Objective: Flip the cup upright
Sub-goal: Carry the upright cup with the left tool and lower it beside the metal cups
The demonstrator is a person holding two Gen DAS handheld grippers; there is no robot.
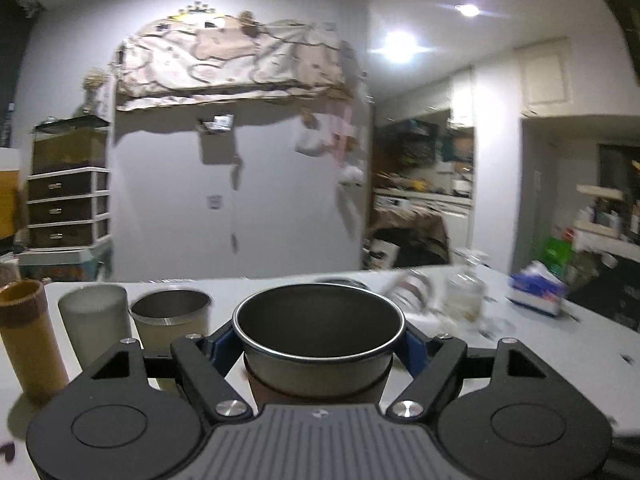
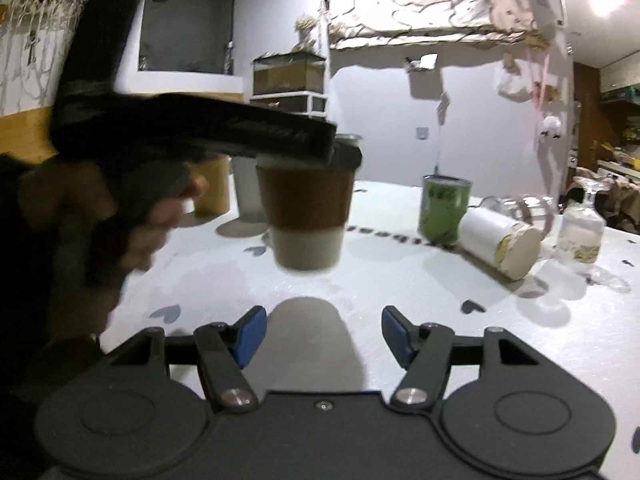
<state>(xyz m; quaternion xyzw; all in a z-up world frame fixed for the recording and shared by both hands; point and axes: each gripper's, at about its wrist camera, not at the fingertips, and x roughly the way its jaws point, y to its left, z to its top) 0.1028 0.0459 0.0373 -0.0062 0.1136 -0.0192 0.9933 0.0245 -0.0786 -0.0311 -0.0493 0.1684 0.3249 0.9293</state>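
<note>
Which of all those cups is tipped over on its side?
The white cup right of the green cup lies on its side; the brown-sleeved cup in the left claw is upright.

Black grippers; blue fingers point(image 2: 250, 334); silver screws point(image 2: 239, 397)

Harsh ceiling glare — blurred, warped edges

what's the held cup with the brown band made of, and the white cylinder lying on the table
Grey cup with brown sleeve: likely metal, given its thin rolled rim and dull sheen; the sleeve looks matte, perhaps leather or silicone. White cylinder: smooth body, maybe plastic or coated card; unclear.
</note>
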